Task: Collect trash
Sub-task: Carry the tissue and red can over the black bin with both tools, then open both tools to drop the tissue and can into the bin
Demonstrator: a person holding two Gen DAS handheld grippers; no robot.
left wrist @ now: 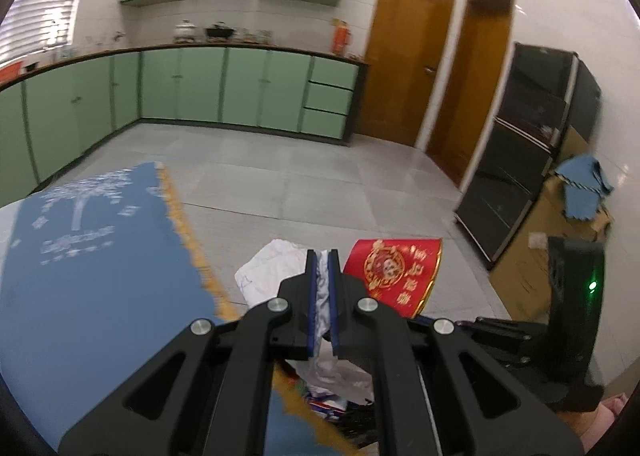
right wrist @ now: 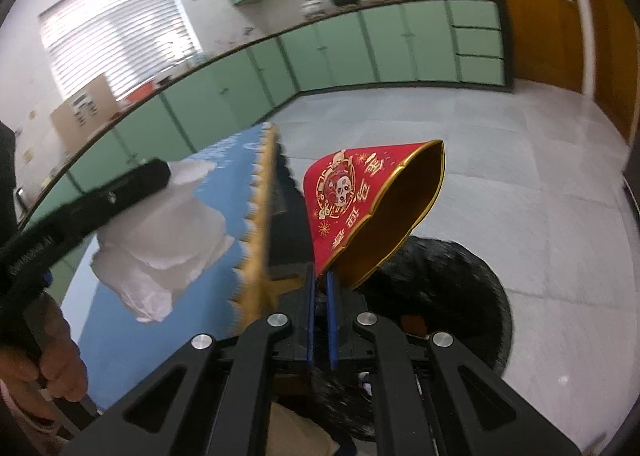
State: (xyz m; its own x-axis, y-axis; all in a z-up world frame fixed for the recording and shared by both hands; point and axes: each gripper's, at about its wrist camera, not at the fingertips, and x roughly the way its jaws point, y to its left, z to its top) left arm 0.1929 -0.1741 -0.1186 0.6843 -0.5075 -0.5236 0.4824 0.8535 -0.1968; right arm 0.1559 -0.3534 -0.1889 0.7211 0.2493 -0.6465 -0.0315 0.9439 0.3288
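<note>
My left gripper (left wrist: 322,256) is shut on a crumpled white tissue (left wrist: 268,268), held in the air beyond the edge of the blue tablecloth (left wrist: 96,248). In the right wrist view the same tissue (right wrist: 168,236) hangs from the left gripper's fingers (right wrist: 132,184) at the left. My right gripper (right wrist: 320,276) is shut on the corner of a red paper box with gold lining (right wrist: 372,208), held tilted above a black trash bag (right wrist: 440,296) on the floor. The red box also shows in the left wrist view (left wrist: 396,268).
The blue cloth with a gold fringe (right wrist: 260,216) covers the table on the left. Green cabinets (left wrist: 200,88) line the far wall. Wooden doors (left wrist: 408,56), a black cabinet (left wrist: 520,152) and a cardboard box (left wrist: 536,256) stand at the right. Grey tiled floor (left wrist: 300,184) lies between.
</note>
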